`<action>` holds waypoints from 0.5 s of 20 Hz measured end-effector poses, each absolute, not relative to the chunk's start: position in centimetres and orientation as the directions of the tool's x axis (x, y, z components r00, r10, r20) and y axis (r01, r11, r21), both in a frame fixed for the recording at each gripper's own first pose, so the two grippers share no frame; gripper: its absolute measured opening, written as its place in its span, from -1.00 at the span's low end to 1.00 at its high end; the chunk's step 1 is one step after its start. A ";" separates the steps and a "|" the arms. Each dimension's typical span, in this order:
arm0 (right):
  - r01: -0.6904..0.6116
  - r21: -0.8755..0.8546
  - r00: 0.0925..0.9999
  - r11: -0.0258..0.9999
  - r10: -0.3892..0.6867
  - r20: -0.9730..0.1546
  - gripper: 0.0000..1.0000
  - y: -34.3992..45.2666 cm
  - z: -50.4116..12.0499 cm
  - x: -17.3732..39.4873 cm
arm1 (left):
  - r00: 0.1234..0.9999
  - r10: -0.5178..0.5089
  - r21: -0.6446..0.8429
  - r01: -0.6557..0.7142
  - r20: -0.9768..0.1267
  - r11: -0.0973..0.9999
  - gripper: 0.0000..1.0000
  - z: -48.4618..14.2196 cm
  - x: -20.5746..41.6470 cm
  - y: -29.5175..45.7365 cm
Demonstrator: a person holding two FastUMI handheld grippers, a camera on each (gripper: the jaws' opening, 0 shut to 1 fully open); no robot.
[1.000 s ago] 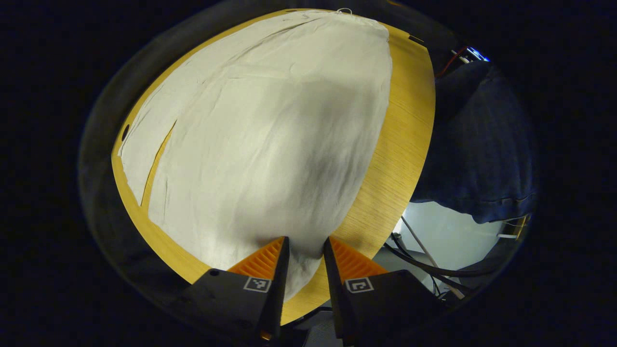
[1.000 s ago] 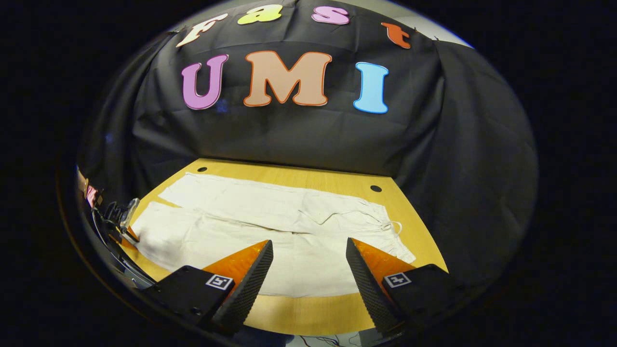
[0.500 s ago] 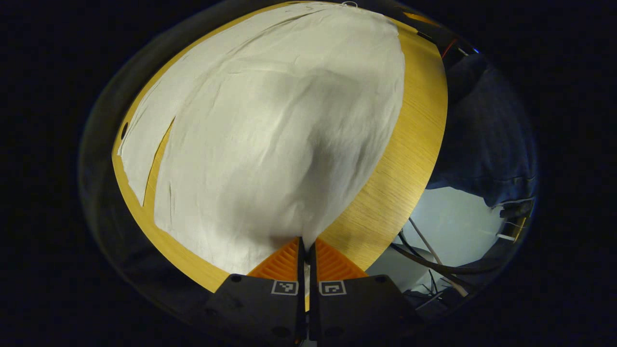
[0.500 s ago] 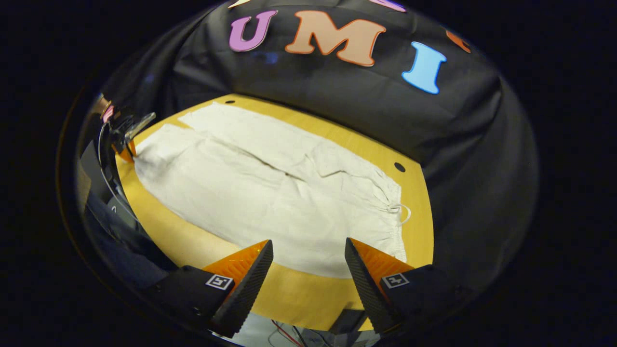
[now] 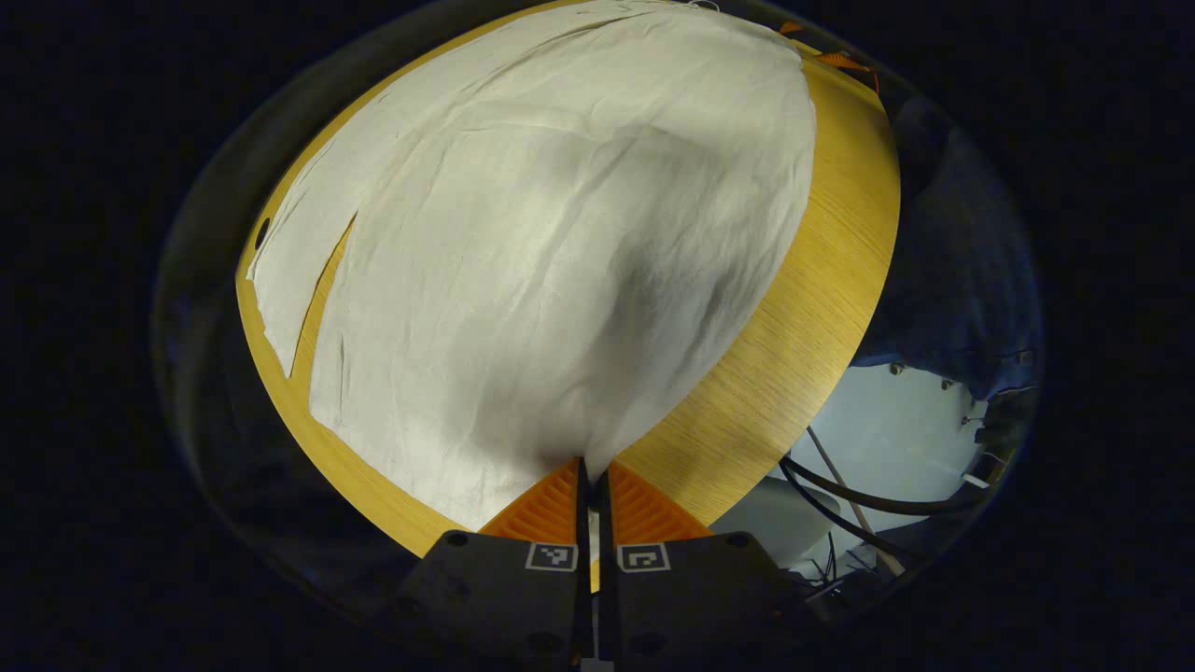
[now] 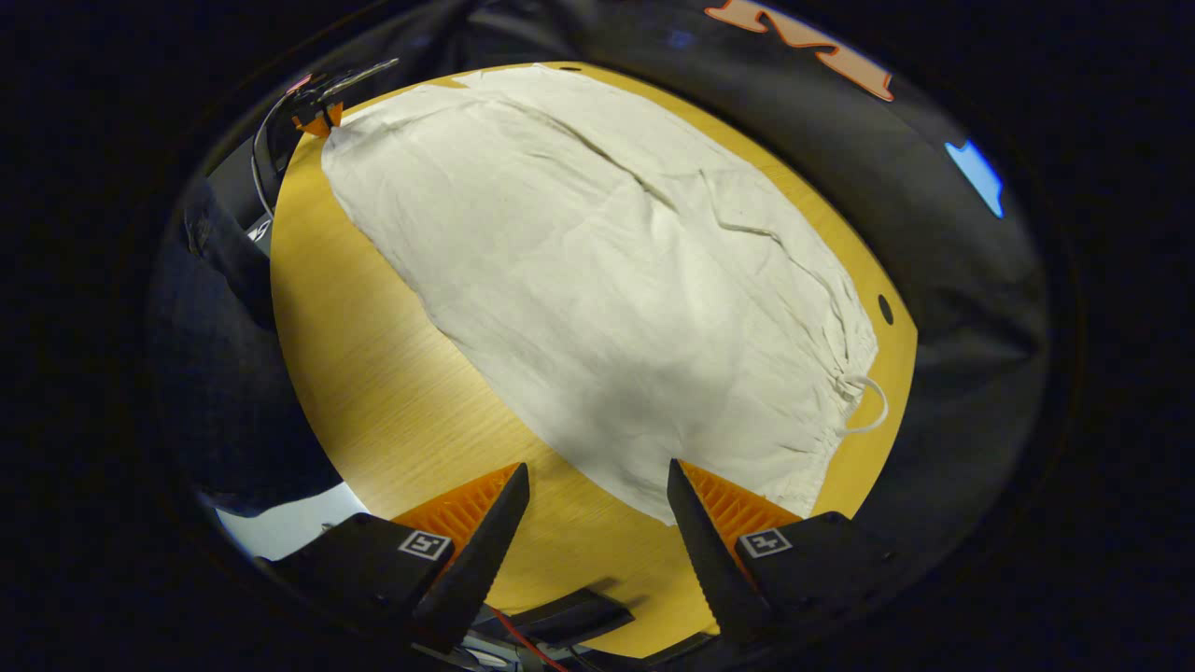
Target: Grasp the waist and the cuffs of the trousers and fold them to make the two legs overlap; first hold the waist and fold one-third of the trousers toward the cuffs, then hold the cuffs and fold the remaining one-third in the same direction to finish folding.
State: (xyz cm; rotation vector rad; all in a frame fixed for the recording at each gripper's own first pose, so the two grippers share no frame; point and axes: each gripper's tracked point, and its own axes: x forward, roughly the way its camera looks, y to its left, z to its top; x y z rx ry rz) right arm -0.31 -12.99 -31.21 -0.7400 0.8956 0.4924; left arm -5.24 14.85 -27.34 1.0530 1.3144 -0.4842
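Note:
Cream trousers (image 5: 560,233) lie spread flat on the wooden table (image 5: 803,308), the two legs side by side with a thin gap at the far left. My left gripper (image 5: 590,471) is shut on the near leg's cuff corner, at the table edge. In the right gripper view the trousers (image 6: 607,280) run from the cuffs at top left to the gathered waist with its drawstring (image 6: 868,411) at right. My right gripper (image 6: 593,485) is open, low over the table (image 6: 373,373). The waist's near corner lies just by its right finger (image 6: 695,509); mostly bare wood shows between the fingers. The left gripper (image 6: 317,112) appears far off at the cuff.
A person's dark clothing (image 5: 943,271) stands along the table's long side, with pale floor and cables (image 5: 868,439) below it. A round hole (image 6: 884,309) is in the tabletop past the waist. The black booth wall (image 6: 971,280) hangs behind the table.
My left gripper closed on the cuff corner and has stayed shut. My right gripper tilted down and moved in toward the waist corner, staying open.

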 end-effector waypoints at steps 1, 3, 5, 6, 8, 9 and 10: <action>-0.675 -0.348 0.521 0.650 0.087 -0.849 0.92 -13.0 -31.6 -0.2 | 0.242 0.263 0.346 0.798 -0.934 0.493 -0.97 -27.3 -5.3 14.8; -0.692 -0.304 0.479 0.654 0.101 -0.872 0.92 -12.7 -32.3 0.0 | 0.235 0.266 0.342 0.793 -0.935 0.503 -0.97 -27.4 -5.3 14.9; -0.706 -0.245 0.430 0.665 0.127 -0.894 0.87 -12.3 -32.6 -0.2 | 0.230 0.267 0.339 0.795 -0.936 0.503 -0.97 -27.4 -5.2 14.9; -0.707 -0.215 0.405 0.673 0.137 -0.904 0.75 -12.2 -32.9 -0.4 | 0.228 0.268 0.337 0.796 -0.936 0.503 -0.97 -27.3 -5.3 14.9; -0.706 -0.180 0.376 0.685 0.147 -0.915 0.69 -12.0 -32.9 -0.5 | 0.227 0.274 0.340 0.799 -0.935 0.497 -0.98 -27.4 -5.3 14.9; -0.705 -0.181 0.369 0.686 0.138 -0.919 0.55 -12.1 -32.9 -0.4 | 0.230 0.274 0.341 0.802 -0.934 0.490 -0.98 -27.4 -5.2 14.9; -0.707 -0.183 0.369 0.683 0.136 -0.919 0.59 -12.0 -32.9 -0.4 | 0.232 0.274 0.343 0.803 -0.933 0.487 -0.98 -27.4 -5.2 14.9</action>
